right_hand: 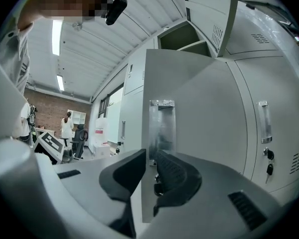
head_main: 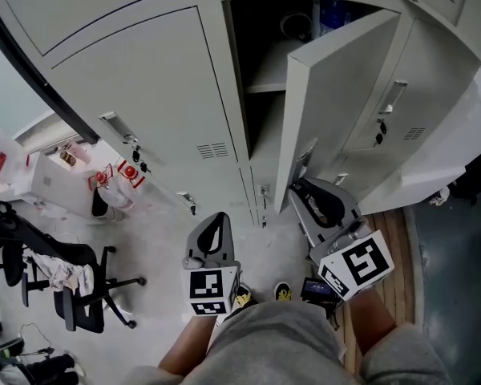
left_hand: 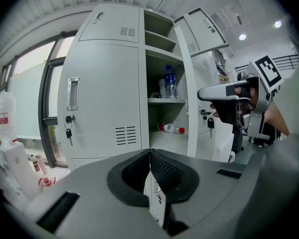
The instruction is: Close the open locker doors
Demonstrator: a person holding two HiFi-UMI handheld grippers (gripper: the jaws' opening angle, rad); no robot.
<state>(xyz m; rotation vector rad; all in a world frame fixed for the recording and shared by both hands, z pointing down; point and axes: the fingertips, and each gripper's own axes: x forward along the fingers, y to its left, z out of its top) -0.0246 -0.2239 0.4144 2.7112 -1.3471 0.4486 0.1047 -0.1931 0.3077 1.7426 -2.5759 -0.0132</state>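
Observation:
A row of grey lockers fills the head view. One tall locker door (head_main: 341, 103) stands half open, its free edge toward me, and shelves show behind it. My right gripper (head_main: 311, 192) is low at that free edge, in front of the door's outer face. In the right gripper view its jaws (right_hand: 150, 176) stand a narrow gap apart, and the door's edge and metal handle (right_hand: 162, 126) show just beyond them. My left gripper (head_main: 216, 224) hangs lower left, clear of the lockers. Its jaws (left_hand: 150, 168) are shut on nothing. A small upper door (left_hand: 203, 30) also hangs open.
Bottles (left_hand: 170, 83) stand on the open locker's shelf and one bottle (left_hand: 172, 128) lies below. The closed door (left_hand: 102, 98) to the left has keys in its lock. An office chair (head_main: 72, 283) and boxes (head_main: 104, 179) sit left. Wooden boards (head_main: 394, 239) lie right.

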